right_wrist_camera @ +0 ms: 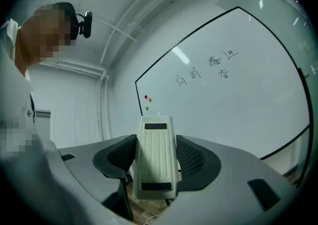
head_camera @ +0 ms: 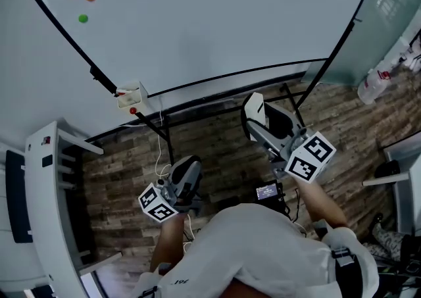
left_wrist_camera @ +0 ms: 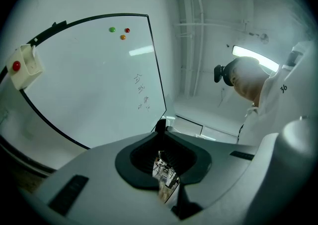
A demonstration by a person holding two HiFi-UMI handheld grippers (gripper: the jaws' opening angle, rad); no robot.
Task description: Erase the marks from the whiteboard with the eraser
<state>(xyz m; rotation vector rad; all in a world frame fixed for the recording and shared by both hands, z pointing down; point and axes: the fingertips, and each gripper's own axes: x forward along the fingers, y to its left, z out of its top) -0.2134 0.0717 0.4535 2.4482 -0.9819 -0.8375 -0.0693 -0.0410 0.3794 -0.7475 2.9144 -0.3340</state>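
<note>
Clamping the eraser (right_wrist_camera: pixel 155 164) between its jaws, the right gripper (right_wrist_camera: pixel 156 138) sat low in frame, while the marks (right_wrist_camera: pixel 213 67) lay upper right on the whiteboard (right_wrist_camera: pixel 248 119). The eraser probably needed raising, then flat, even strokes. The left gripper (left_wrist_camera: pixel 162 128) was closed, empty.

Near the top of the whiteboard (right_wrist_camera: pixel 248 119), a few handwritten characters (right_wrist_camera: pixel 214 61) are seen in dark marker, too small and loosely drawn to be read with certainty. The digits "36" (left_wrist_camera: pixel 283 88) are printed on the person's white shirt (left_wrist_camera: pixel 294 111).
</note>
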